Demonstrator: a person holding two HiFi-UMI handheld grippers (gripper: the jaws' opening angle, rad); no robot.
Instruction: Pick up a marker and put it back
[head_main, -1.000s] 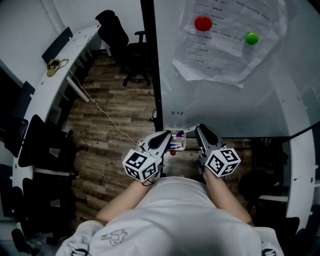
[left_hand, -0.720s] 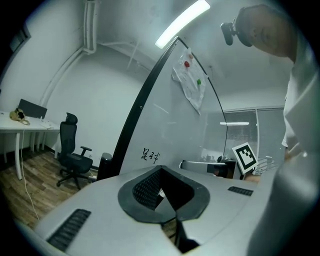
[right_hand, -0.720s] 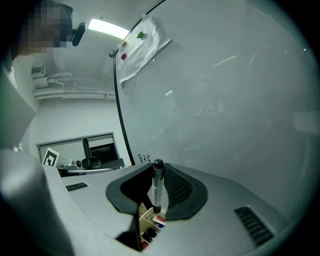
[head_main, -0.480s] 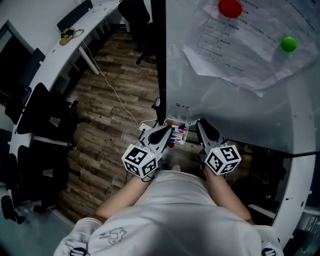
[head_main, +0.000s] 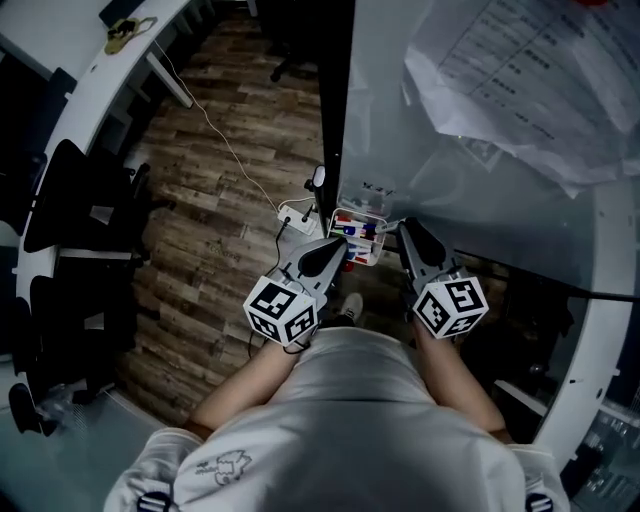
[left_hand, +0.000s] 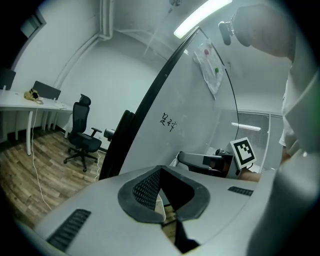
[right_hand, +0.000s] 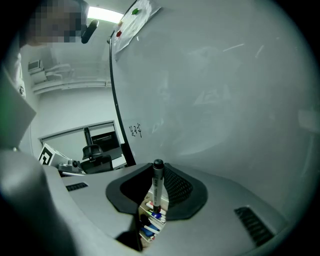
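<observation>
Pointing fwd at the small white marker tray (head_main: 357, 213), both grippers are held side by side: R gripper (head_main: 408, 229) clamped on upright grey black-capped marker (right_hand: 157, 182), L gripper (head_main: 337, 244) closed, empty.

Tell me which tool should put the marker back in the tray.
Right. The right tool grips the marker close by the tray; the left tool is shut and empty.

Two grippers: left gripper (head_main: 338, 243), right gripper (head_main: 405, 226). One marker (right_hand: 157, 187) in the right one. One tray (head_main: 345, 214) of more markers, too small to count. One whiteboard (head_main: 470, 200).
</observation>
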